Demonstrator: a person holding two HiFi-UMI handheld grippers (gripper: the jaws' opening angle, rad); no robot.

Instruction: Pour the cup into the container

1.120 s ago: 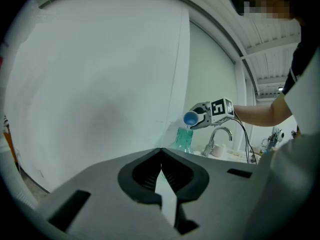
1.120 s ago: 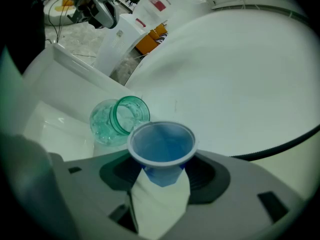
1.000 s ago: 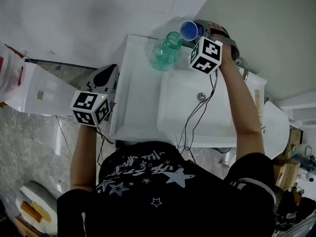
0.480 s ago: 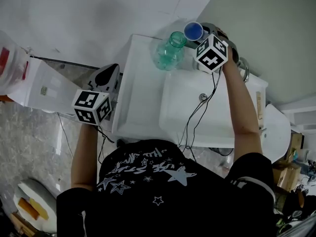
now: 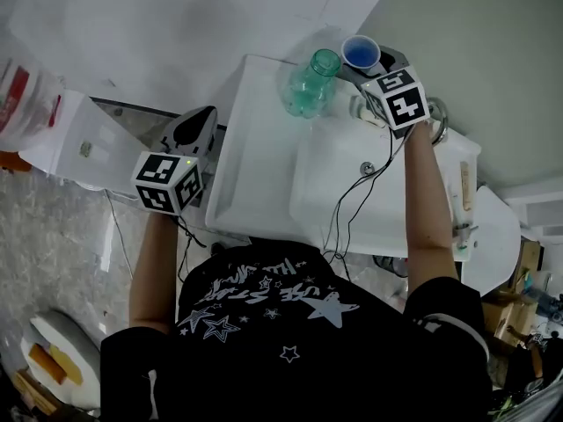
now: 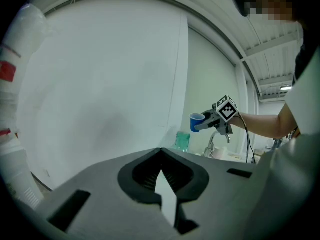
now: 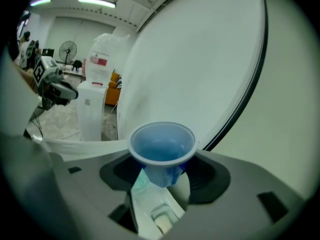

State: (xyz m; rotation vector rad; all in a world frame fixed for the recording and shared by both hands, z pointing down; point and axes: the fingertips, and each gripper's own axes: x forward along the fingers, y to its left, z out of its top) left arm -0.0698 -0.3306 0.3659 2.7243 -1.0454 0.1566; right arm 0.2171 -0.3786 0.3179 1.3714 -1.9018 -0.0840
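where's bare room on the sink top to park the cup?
Bare: the flat ledge left of the basin, in front of the jar. Crowded: the back edge, with jar, faucet and right tongs gripping the cup.

Left gripper (image 5: 199, 120): grey hand-held two-jaw tool, jaw tips met, nothing between them, pointing roughly level.
Left arm (image 5: 151, 271): bare forearm, drawn in close behind its gripper.
Right gripper (image 5: 376, 62): jaws clamped on a small blue plastic cup (image 7: 162, 146), mouth up.
Right arm (image 5: 424, 202): bare, stretched out straight behind its gripper.
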